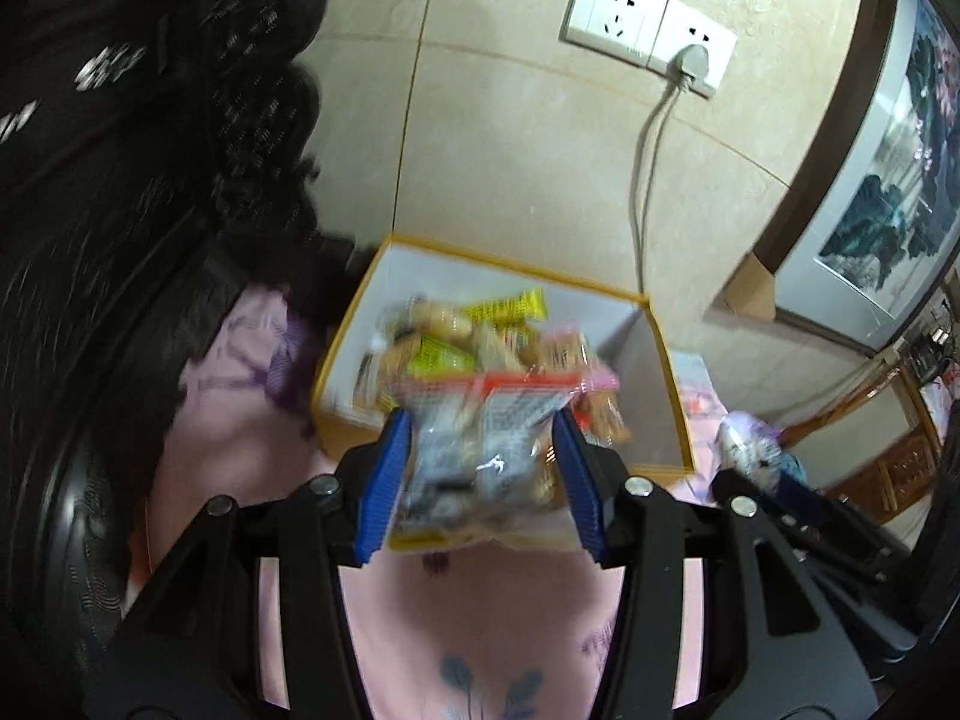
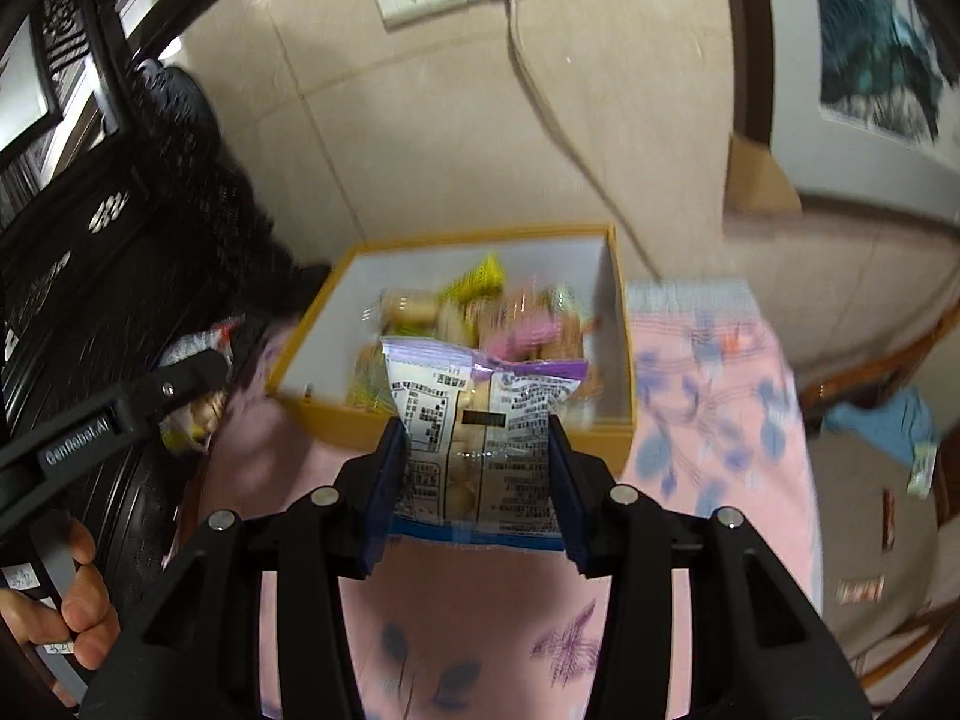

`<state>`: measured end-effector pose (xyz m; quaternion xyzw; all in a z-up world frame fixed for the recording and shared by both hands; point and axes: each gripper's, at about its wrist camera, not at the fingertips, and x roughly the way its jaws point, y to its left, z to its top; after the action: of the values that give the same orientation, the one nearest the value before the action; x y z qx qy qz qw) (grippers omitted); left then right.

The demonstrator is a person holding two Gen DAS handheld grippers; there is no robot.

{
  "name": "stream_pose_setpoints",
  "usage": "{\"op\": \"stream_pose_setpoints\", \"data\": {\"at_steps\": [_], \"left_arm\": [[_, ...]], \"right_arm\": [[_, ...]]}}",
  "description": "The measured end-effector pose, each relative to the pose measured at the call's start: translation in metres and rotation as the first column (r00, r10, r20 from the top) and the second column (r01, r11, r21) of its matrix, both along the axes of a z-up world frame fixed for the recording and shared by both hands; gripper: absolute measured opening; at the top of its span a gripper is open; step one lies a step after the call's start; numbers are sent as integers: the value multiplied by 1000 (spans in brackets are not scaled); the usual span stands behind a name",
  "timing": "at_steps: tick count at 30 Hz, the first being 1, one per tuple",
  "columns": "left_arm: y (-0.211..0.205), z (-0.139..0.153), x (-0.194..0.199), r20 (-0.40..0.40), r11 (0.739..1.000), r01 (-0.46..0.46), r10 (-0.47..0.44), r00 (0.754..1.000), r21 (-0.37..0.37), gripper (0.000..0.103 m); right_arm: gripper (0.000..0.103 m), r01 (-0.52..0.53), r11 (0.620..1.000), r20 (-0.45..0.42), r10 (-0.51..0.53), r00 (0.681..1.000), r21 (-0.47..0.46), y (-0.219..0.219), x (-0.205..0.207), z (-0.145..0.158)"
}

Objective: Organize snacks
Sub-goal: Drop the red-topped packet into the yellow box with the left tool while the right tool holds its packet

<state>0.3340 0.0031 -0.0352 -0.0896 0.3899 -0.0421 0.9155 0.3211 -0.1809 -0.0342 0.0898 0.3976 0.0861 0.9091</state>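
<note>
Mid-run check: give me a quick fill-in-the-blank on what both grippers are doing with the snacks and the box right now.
1. The left gripper is shut on a snack bag with a ____ top strip.
2. The right gripper is shut on a snack bag with a ____ top edge.
3. The white-lined box has a ____ rim.
4. The box rests on a ____ floral cloth.

Missing words: red; purple; yellow; pink

Snacks [image 2: 480,312] in box [image 2: 456,420], box on cloth [image 2: 708,396], against wall [image 2: 456,138]
</note>
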Motion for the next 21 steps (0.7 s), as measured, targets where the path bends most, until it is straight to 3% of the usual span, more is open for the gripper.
{"op": "stream_pose_setpoints", "data": {"at_steps": [11,17,21], "left_arm": [[-7,-3,98,-5,997,32,-32,999,75,47],[32,-3,63,31,997,-66,65,997,36,48],[37,-62,15,-118,995,-83,89,989,61,54]], "right_arm": [[46,-19,999,-1,19,1000,-35,0,88,-6],[46,-38,999,16,38,999,13,1,66,-7],[46,-52,998,25,51,998,39,-1,39,-3]]}}
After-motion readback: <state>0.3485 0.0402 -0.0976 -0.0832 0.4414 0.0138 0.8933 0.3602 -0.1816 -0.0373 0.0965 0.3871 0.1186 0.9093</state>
